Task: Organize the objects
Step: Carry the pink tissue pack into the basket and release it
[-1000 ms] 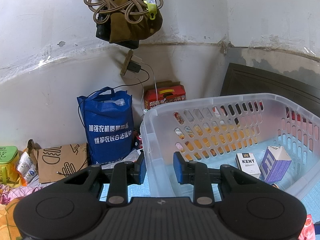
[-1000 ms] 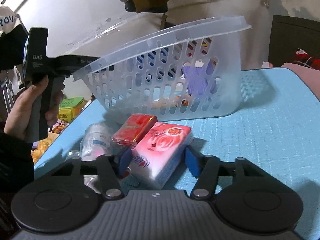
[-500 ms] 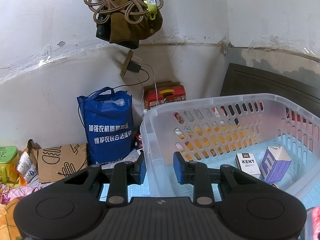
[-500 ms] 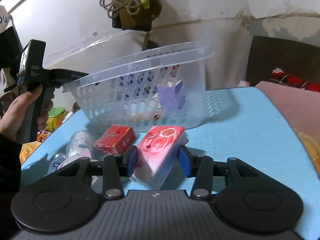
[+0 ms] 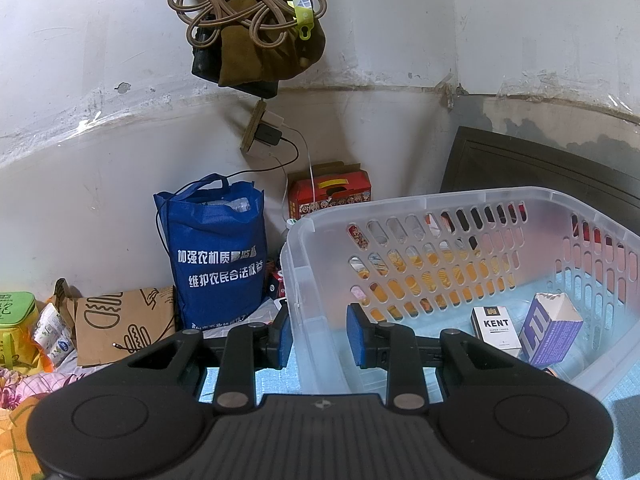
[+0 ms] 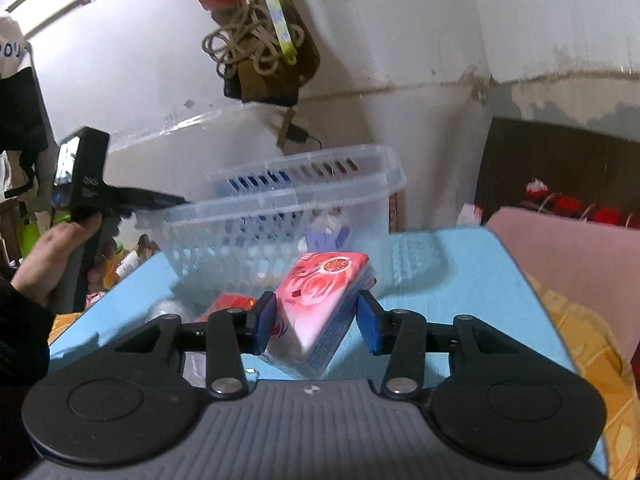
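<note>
My left gripper (image 5: 318, 336) is shut on the near-left wall of the clear plastic basket (image 5: 440, 208), one finger outside and one inside. Inside the basket lie a white KENT pack (image 5: 496, 327) and a purple carton (image 5: 550, 330). In the right wrist view my right gripper (image 6: 316, 322) is shut on a pink tissue pack (image 6: 320, 304) and holds it lifted above the blue mat, in front of the basket (image 6: 280, 220). A red pack (image 6: 232, 305) and a clear bottle (image 6: 166, 310) lie on the mat below. The left gripper's handle (image 6: 86, 184) shows at the basket's left rim.
A blue tote bag (image 5: 218, 256), a brown paper bag (image 5: 120, 326) and a red box (image 5: 330, 194) stand by the wall beyond the mat. A bundle of cord (image 5: 244, 12) hangs on the wall. A pink cushion (image 6: 568, 268) lies at the right of the blue mat (image 6: 460, 280).
My right gripper closed on the pink tissue pack and lifted it off the mat toward the basket. The left gripper stayed on the basket wall.
</note>
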